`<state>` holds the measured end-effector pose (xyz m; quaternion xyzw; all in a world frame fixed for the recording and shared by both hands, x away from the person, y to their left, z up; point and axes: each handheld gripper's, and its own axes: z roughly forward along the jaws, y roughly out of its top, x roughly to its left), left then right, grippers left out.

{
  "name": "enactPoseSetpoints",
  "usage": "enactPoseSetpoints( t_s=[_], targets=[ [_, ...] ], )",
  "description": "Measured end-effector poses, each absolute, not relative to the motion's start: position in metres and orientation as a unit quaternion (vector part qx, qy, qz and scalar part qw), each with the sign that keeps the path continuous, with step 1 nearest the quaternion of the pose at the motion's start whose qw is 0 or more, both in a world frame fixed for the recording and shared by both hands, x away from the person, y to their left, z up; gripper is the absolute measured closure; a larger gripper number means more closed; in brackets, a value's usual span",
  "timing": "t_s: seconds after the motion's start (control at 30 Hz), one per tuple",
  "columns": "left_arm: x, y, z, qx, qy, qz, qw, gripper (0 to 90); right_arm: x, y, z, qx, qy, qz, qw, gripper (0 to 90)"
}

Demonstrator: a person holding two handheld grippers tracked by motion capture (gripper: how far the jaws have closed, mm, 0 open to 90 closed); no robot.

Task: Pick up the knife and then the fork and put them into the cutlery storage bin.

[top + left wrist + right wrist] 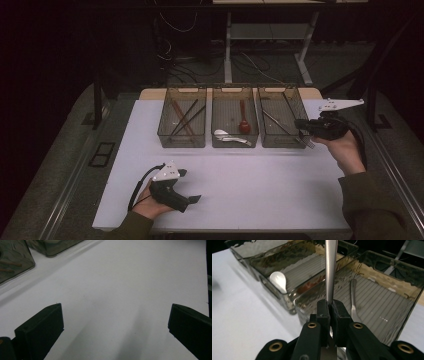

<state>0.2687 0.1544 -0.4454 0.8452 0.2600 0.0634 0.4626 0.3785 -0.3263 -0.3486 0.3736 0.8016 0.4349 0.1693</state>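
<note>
Steel utensil handle (330,272) clamped upright between right hand-held gripper (333,308) pads.

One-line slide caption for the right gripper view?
Right gripper clamps a metal utensil handle above the right-hand bin.

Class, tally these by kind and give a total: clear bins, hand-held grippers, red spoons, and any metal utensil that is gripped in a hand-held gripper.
clear bins: 3
hand-held grippers: 2
red spoon: 1
metal utensil, gripped: 1
Total: 7
</note>
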Motion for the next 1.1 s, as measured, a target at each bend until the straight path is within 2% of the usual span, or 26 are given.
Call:
enactPoseSetpoints(
  t_s=[0.23,0.77,1.1],
  targets=[
    [0.269,0.155,-0.445,0.845,0.26,0.063,0.462,0.0,0.404,-0.319,-0.352,0.388,0.796,0.428,0.18,85.0],
    [0.269,0.155,-0.445,0.846,0.259,0.063,0.462,0.0,0.454,-0.313,-0.371,0.423,0.808,0.373,0.169,85.0],
    [0.268,0.156,-0.445,0.846,0.26,0.063,0.462,0.0,0.474,-0.308,-0.39,0.437,0.835,0.305,0.137,84.9]
  ],
)
